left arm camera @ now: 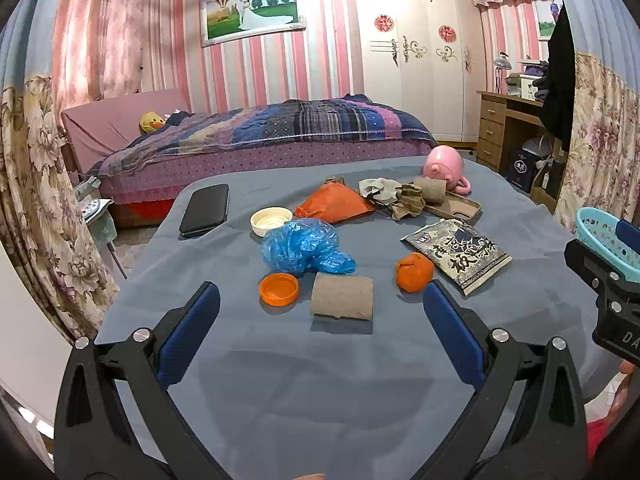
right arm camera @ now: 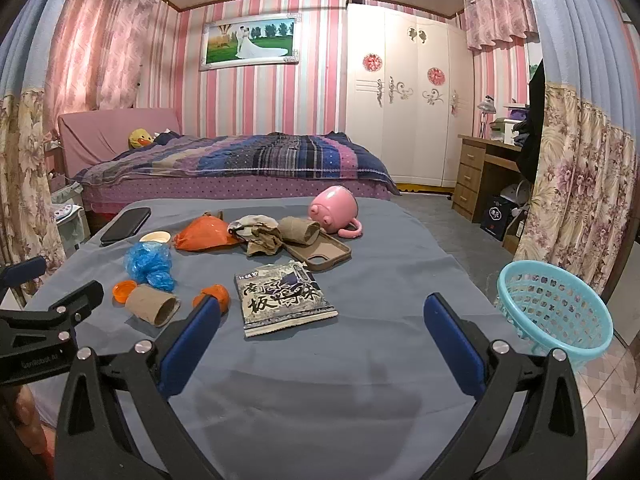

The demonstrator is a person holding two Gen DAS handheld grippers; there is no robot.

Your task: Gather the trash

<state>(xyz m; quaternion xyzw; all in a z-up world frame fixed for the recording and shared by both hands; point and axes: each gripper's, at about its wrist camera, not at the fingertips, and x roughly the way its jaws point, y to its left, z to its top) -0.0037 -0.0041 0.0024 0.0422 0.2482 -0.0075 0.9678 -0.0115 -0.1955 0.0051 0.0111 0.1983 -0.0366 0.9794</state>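
Note:
Trash lies scattered on the grey-blue cloth of the table (left arm camera: 320, 380): a cardboard tube (left arm camera: 342, 296), an orange lid (left arm camera: 279, 289), a crumpled blue plastic bag (left arm camera: 304, 246), an orange peel (left arm camera: 415, 271), a black-and-white snack packet (left arm camera: 458, 253), an orange bag (left arm camera: 334, 203) and crumpled paper (left arm camera: 404, 196). My left gripper (left arm camera: 320, 304) is open just short of the tube, nothing between its fingers. My right gripper (right arm camera: 322, 316) is open near the snack packet (right arm camera: 282, 298), empty. A turquoise basket (right arm camera: 554, 312) stands at the table's right edge.
A black phone (left arm camera: 205, 210), a white lid (left arm camera: 271, 221), a brown phone case (right arm camera: 320, 254) and a tipped pink mug (right arm camera: 334, 208) also lie on the table. Behind it are a bed (right arm camera: 240, 168), a wardrobe and a desk (right arm camera: 480, 176). Curtains hang on both sides.

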